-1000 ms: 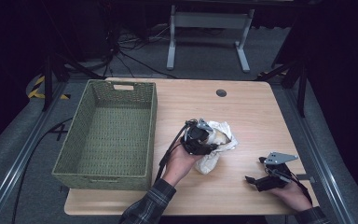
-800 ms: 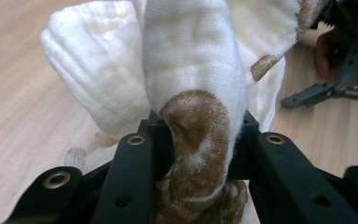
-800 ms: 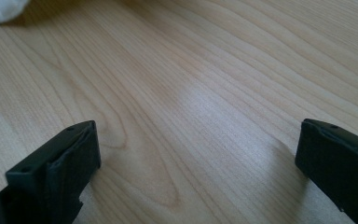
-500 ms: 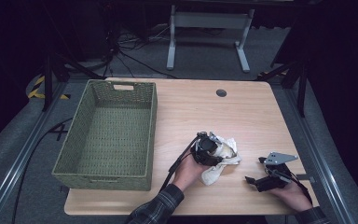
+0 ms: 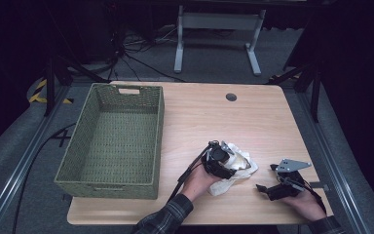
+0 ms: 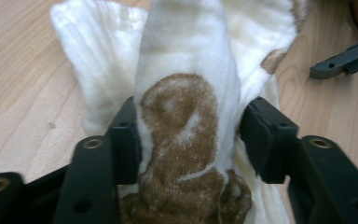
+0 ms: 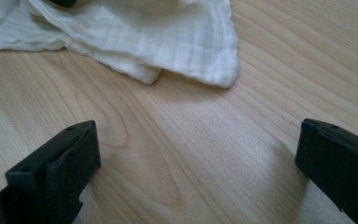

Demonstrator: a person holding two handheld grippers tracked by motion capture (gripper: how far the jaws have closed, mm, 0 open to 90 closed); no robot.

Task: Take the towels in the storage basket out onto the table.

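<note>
Cloth [image 5: 234, 165] lies bunched on the tabletop [image 5: 253, 122], a raised fold between the left gripper [image 6: 189, 133] fingers, which have just been opening. Right gripper [image 7: 198, 161], fingers apart, sits just beside.

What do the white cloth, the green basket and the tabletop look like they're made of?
Cloth: soft knitted or woven cotton, matte, judging by ribbed threads and brown printed patches. Basket: probably woven fibre or wicker, dyed green, with a visible plaited texture. Tabletop: pale wood or wood-look laminate, smooth, with grain lines.
</note>
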